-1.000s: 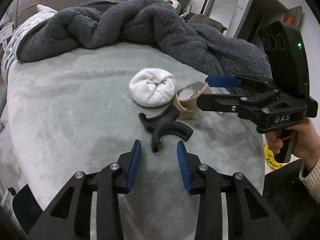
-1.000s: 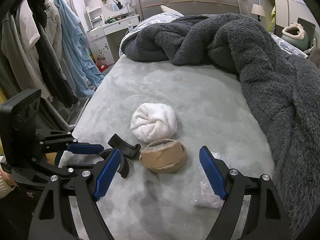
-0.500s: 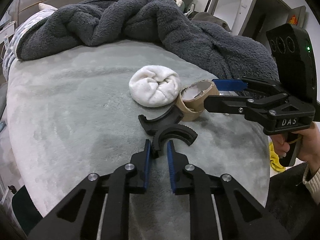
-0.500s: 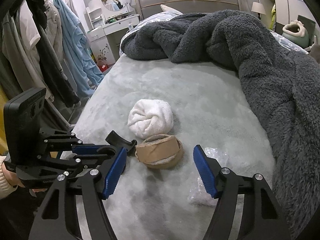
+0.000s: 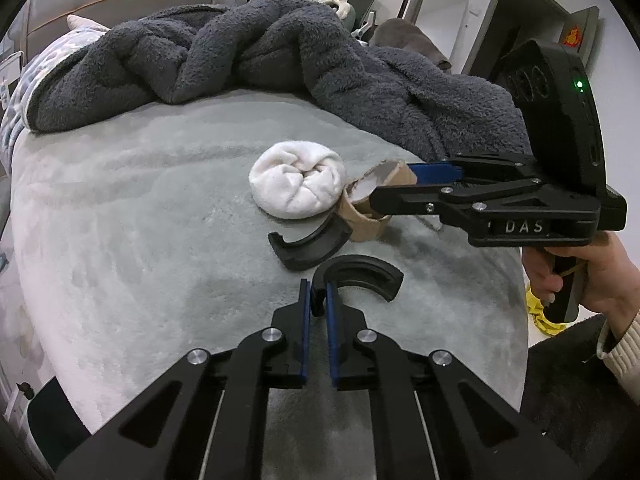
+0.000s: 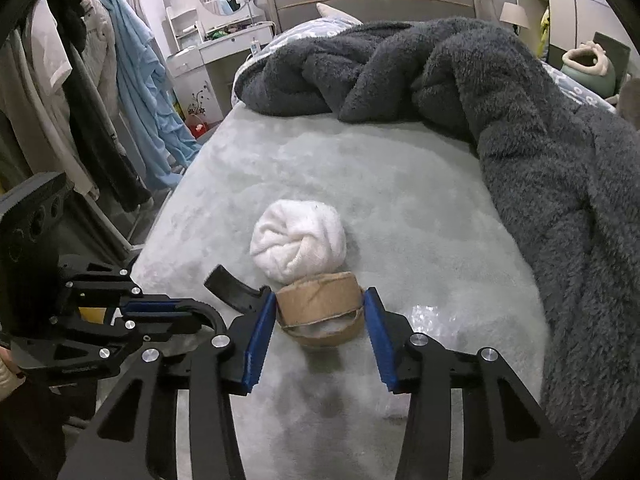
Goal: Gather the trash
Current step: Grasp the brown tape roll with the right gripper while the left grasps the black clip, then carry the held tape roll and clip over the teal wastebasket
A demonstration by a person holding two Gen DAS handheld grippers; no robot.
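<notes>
Change: both claws have just been closing since the earlier frames; left from wide apart to clamped, right narrowing around the roll.
Left claw [image 5: 317, 300]: clamped on one end of the near black curved plastic piece [image 5: 362, 276], which lies on the bed [image 5: 132, 240].
Right claw [image 6: 320, 334]: blue pads touch both sides of the flattened cardboard tape roll [image 6: 320, 304], clamped on it.
Second black curved piece [image 5: 308, 242]: just beyond the first, beside the roll.
Clear plastic wrapper [image 6: 432, 316]: right of the roll.
White rolled towel [image 6: 298, 236]: touching the roll's far side.
Dark grey fleece blanket [image 6: 520, 120]: heaped farther back.
</notes>
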